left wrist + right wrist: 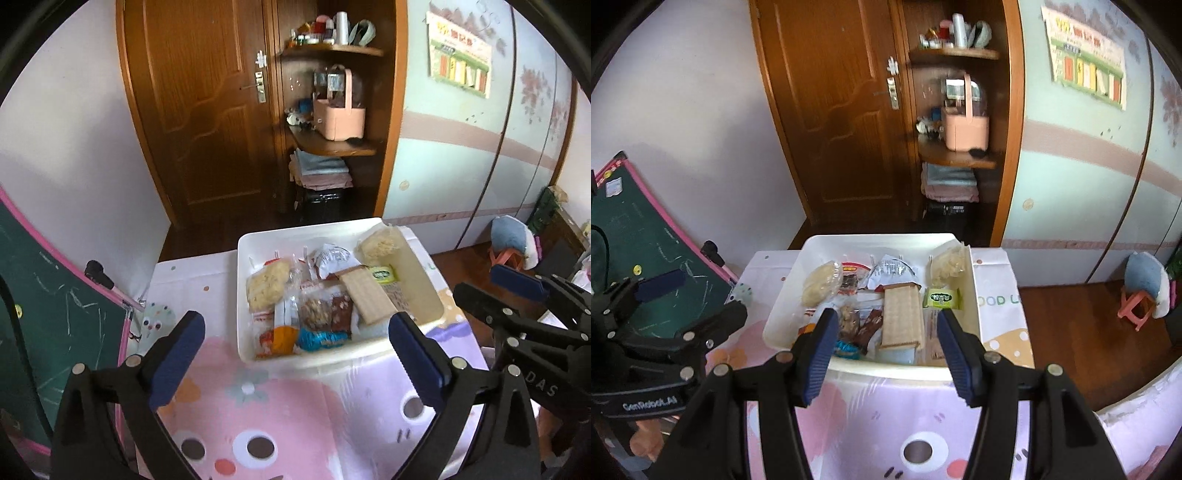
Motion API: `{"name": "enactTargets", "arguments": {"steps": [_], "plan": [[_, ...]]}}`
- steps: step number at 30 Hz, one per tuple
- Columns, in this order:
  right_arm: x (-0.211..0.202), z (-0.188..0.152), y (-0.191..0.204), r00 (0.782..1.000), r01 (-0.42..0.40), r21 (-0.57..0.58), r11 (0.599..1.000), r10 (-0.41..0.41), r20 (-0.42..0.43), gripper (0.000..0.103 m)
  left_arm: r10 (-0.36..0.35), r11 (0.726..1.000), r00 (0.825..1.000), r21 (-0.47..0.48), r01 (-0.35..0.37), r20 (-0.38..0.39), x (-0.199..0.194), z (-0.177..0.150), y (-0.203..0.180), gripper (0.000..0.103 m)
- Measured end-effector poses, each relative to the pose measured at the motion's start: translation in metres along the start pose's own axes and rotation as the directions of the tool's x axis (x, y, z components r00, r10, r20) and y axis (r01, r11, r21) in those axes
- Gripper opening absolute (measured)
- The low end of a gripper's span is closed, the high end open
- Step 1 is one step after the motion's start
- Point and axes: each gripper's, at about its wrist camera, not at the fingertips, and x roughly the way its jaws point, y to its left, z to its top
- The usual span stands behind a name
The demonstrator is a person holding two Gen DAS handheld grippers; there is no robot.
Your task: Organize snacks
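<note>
Our left gripper (295, 354) hangs with its jaws spread wide and nothing between them, above the pink cartoon cloth (280, 413) that covers the surface. No earlier view is at hand, so we speak only of how it stands. Our right gripper (886, 341) is parted about halfway and also empty; its blue pads frame the near rim of the white tray (886, 367) without touching it.

The tray sits on the cloth, toward the far edge of the surface, and holds the snacks: a tan wafer pack (901, 317) lying lengthwise in the middle, a green packet (942, 298) just right of it, a blue wrapped sweet (321, 339) at the near edge, and a pale crumbly bag (266, 286) on the left.

Beyond stand a wooden door (199, 110) and a green chalkboard (48, 295).
</note>
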Motion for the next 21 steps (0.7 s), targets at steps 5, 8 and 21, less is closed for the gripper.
{"name": "enactTargets", "arguments": {"steps": [5,8,21], "plan": [[-0.043,-0.023,0.014,0.999,0.004,-0.027,1.0,-0.003,0.04,0.059,-0.008,1.0,0.999,-0.004,0.008,0.043,-0.046,-0.027,-0.001,0.1],[-0.068,-0.04,0.019,0.998,-0.002,-0.011,1.0,0.003,0.067,0.063,0.001,1.0,0.998,-0.018,0.0,0.062,-0.071,-0.048,0.001,0.103],[-0.127,-0.134,0.034,0.996,-0.064,0.057,0.996,0.06,0.058,0.07,0.031,0.995,0.994,-0.093,-0.022,0.104,-0.139,-0.149,0.003,0.103]]}}
